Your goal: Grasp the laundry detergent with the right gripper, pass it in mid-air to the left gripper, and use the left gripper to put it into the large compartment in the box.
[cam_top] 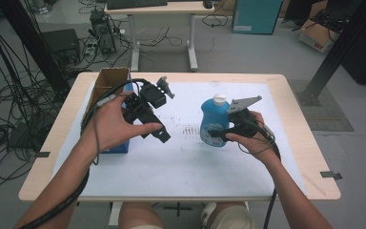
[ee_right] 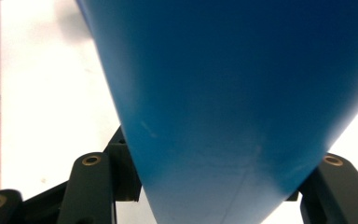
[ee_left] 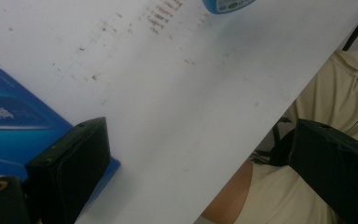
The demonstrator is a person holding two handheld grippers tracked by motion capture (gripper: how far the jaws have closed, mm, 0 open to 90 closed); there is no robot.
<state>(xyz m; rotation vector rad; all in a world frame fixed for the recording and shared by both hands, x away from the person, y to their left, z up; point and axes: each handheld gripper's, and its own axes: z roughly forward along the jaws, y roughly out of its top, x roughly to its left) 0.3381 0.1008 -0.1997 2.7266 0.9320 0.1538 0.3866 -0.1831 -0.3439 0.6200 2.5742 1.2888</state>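
A blue plastic bottle with a white cap stands upright, right of the middle of the white tabletop. My right gripper is shut on its lower body from the right side. In the right gripper view the blue bottle sits pinched between both black jaws of the right gripper. My left gripper hovers to the left of the bottle, tilted down toward the table. In the left gripper view the left gripper is open with nothing between its jaws, and the bottle's base shows at the top edge.
An open cardboard box stands at the table's left side, with a blue box just below my left hand; the same blue box lies beside the left jaw. Faint brown marks stain the tabletop left of the bottle. The person's legs sit under the near edge.
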